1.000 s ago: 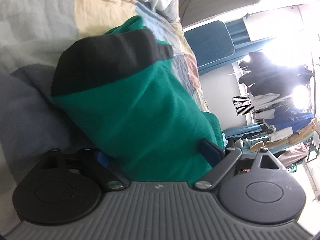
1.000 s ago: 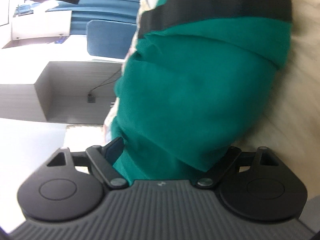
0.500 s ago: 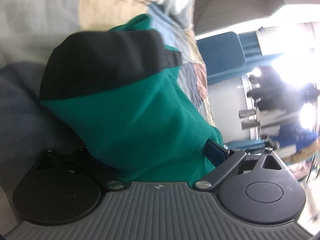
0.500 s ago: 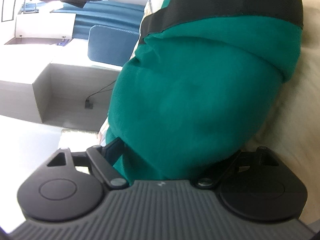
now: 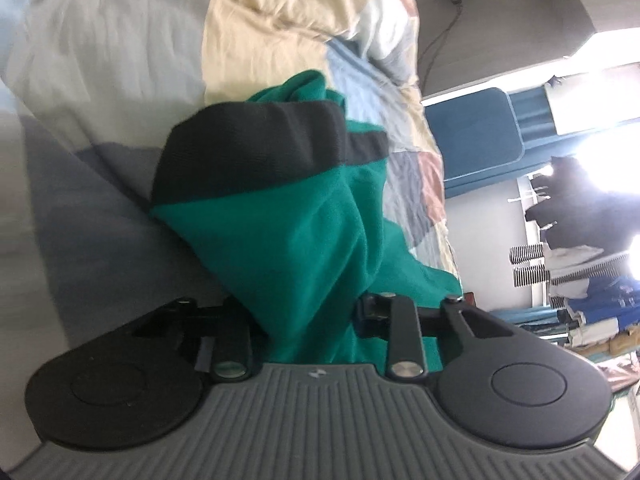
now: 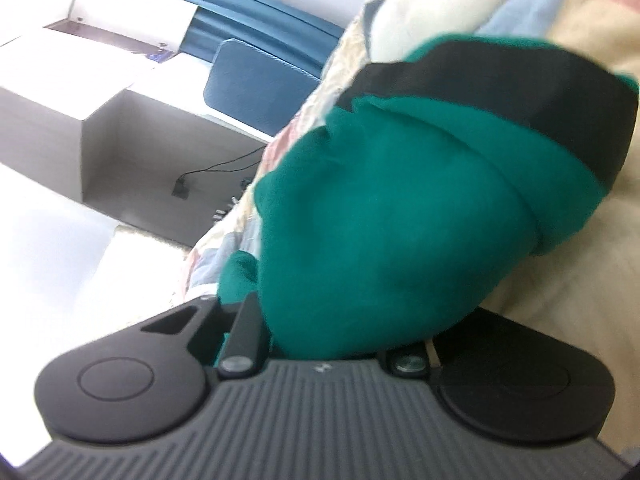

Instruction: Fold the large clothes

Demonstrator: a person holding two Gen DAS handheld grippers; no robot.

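A green garment [image 5: 288, 232] with a wide black band [image 5: 248, 152] lies bunched on a patchwork bedspread [image 5: 120, 60]. My left gripper [image 5: 308, 320] is closing on one end of it. The cloth is gathered into a narrow neck between the jaws and hides the pads. In the right wrist view the same green garment [image 6: 392, 216] fills the middle, its black band [image 6: 520, 92] at the far end. My right gripper [image 6: 328, 340] is closing too, with green cloth squeezed between its jaws and covering the fingertips. Both ends are lifted slightly off the bedspread [image 6: 580, 240].
A blue padded chair [image 5: 472, 140] stands beyond the bed, also seen as the blue chair [image 6: 256, 76]. A rack of hanging clothes [image 5: 580, 200] is by the bright window. A white cabinet [image 6: 132, 136] and a dangling cable [image 6: 208, 172] lie past the bed's edge.
Both grippers went from wide open around the green cloth to pinched on it, and both rose a little. The garment is now gathered into folds and pulled up off the bed.
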